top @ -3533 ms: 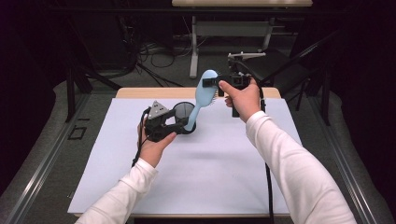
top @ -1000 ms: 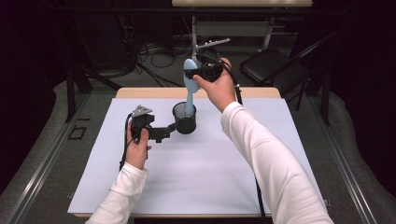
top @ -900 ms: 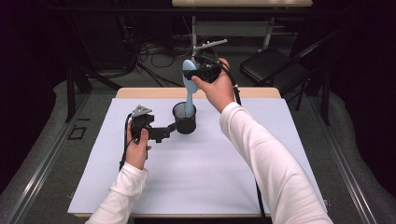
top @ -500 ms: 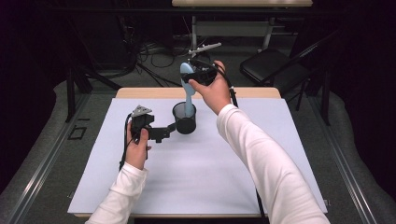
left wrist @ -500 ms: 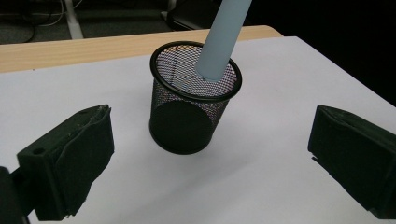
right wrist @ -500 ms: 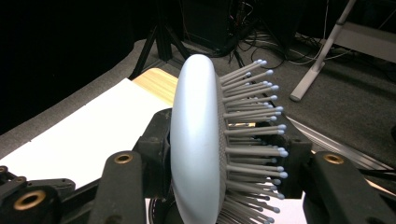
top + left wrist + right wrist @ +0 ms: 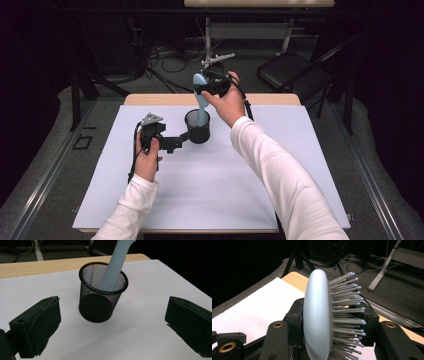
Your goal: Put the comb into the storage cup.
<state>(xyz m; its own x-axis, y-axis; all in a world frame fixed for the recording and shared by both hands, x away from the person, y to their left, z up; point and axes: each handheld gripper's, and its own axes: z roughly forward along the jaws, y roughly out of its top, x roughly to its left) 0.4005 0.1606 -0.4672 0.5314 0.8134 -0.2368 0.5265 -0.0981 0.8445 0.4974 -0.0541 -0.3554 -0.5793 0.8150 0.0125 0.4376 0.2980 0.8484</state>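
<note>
A person at a white-covered table lowers a pale blue hairbrush handle-first into a black mesh cup, which stands upright near the middle of the table's far half. The right gripper has its jaws clamped on the brush's padded head, one on the smooth back, the other among the bristles, as the right gripper view shows. The handle already reaches inside the cup, leaning toward its far rim; nothing else can be seen in it. The brush looks light, rigid plastic with a slick back, so the head's flat sides seem the surer hold, though the springy bristles may let it shift. The open-wire cup appears light enough to tip if the handle pushes its wall. The left gripper waits just beside the cup, jaws spread wide and gripping nothing.
</note>
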